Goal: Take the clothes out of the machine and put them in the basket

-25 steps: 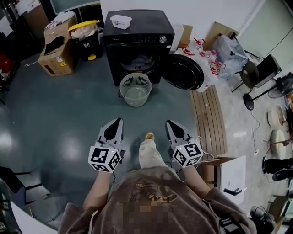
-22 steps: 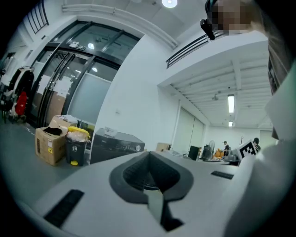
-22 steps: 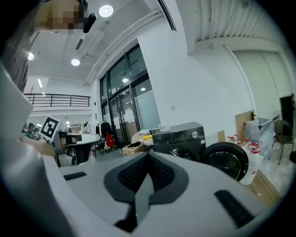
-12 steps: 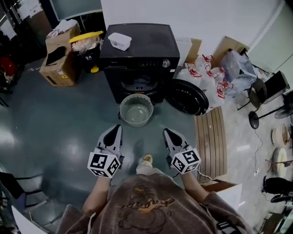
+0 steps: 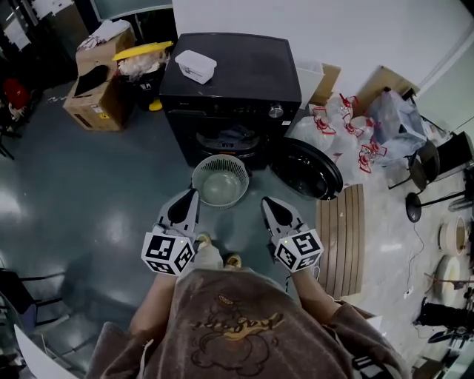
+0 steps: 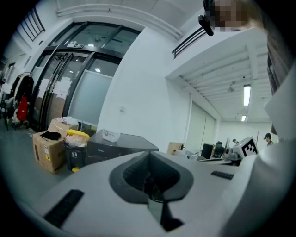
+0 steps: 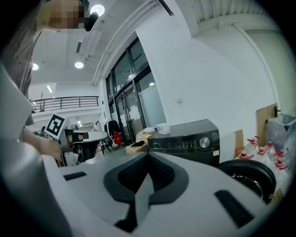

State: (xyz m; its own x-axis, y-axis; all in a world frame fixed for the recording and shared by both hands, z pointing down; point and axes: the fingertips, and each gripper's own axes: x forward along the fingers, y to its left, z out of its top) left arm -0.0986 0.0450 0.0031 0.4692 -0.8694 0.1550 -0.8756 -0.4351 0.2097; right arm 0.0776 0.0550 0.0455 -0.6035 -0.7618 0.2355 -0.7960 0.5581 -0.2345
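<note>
machine (image 5: 229,81) dead ahead of both tips, door (image 5: 307,169) open | basket (image 5: 221,180) just past the tips | clothes (image 5: 235,138) inside the machine, beyond the basket | left hand-held gripper (image 5: 191,196) and right hand-held gripper (image 5: 268,203) both closed, empty | imo open the jaws before reaching in over the basket

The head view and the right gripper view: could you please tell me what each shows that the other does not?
Head view only: the basket standing before the machine, and clothes in its drum. Right gripper view only: ceiling lights and an upper-floor railing. Both: the machine, its open door, the white tub on top, and the left gripper.
</note>
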